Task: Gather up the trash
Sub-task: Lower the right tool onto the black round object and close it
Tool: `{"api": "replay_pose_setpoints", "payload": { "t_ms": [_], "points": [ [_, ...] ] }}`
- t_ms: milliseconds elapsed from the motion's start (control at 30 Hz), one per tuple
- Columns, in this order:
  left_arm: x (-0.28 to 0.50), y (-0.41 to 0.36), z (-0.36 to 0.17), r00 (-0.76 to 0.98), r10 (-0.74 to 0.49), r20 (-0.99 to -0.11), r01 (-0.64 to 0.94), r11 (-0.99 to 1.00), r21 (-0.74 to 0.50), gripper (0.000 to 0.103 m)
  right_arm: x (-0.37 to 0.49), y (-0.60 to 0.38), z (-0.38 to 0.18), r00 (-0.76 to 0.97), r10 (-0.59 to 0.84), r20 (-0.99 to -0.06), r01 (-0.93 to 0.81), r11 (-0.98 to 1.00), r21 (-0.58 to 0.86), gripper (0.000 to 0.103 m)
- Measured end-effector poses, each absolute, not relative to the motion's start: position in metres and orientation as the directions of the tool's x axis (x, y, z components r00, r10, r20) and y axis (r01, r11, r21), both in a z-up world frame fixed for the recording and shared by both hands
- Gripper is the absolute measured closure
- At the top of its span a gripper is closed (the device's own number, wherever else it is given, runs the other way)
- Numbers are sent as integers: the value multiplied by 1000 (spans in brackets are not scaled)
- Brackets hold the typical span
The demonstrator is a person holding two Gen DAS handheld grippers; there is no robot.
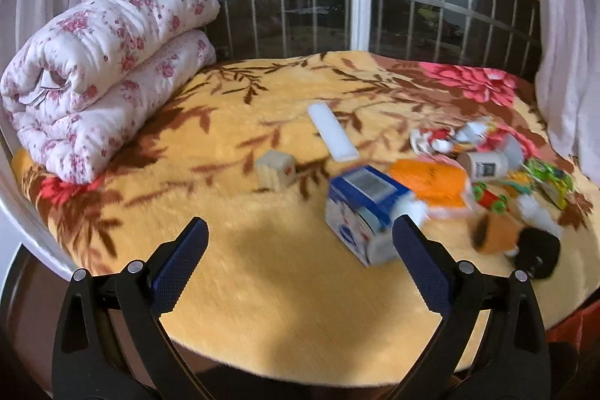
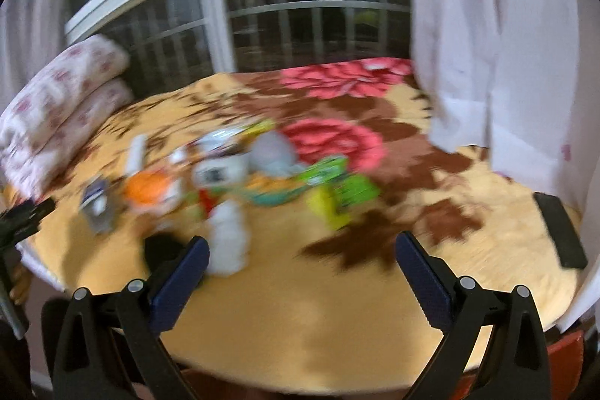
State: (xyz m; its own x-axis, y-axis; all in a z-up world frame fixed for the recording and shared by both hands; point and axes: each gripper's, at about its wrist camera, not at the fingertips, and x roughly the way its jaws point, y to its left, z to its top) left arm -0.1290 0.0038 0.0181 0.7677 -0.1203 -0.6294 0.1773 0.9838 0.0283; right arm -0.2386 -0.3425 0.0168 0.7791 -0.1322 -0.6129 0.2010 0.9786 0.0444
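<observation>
Blue-and-white crushed cardboard carton (image 1: 362, 208) lies on yellow floral plush bed blanket (image 1: 262, 268), among scattered wrappers. Your left tool (image 1: 300, 235) spread apart, empty, near carton. Your right tool (image 2: 302, 250) likewise apart, empty; view blurred.

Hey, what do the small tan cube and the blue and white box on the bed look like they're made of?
The small tan cube looks like unfinished pale wood: matte, with faint grain-like streaks. The blue and white box looks like printed cardboard or carton with sharp folded edges and a slight sheen; blur leaves this uncertain.
</observation>
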Motion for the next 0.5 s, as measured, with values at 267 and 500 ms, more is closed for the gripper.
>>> {"api": "replay_pose_setpoints", "payload": {
  "t_ms": [267, 500],
  "points": [
    [-158, -15, -3, 749, -164, -642, 232, 972, 23, 7, -245, -283, -27, 761, -23, -648, 152, 978, 143, 5],
    [-155, -25, -25, 707, -166, -688, 252, 968, 25, 7, -239, -280, -36, 748, -18, -664, 142, 981, 134, 5]
  ]
}}
